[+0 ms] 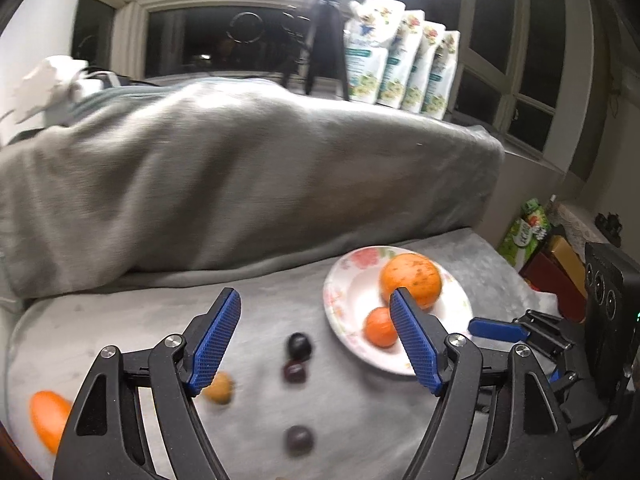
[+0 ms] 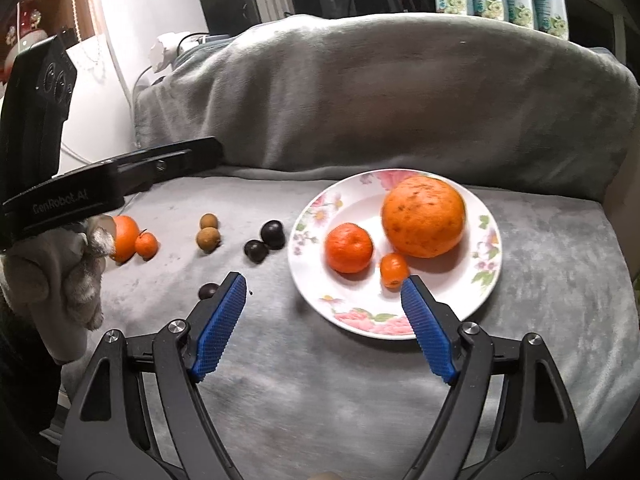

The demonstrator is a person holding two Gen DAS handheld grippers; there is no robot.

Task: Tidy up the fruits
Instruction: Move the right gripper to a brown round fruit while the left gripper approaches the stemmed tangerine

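A floral plate on the grey blanket holds a big orange, a mandarin and a tiny kumquat. Left of the plate lie three dark plums, two brown longans, an orange and a small kumquat. My left gripper is open above the plums. My right gripper is open, empty, at the plate's near edge.
A blanket-covered backrest rises behind the seat. Packets and a tripod stand on the windowsill. Boxes sit past the seat's right edge. The left gripper's body and gloved hand show at left.
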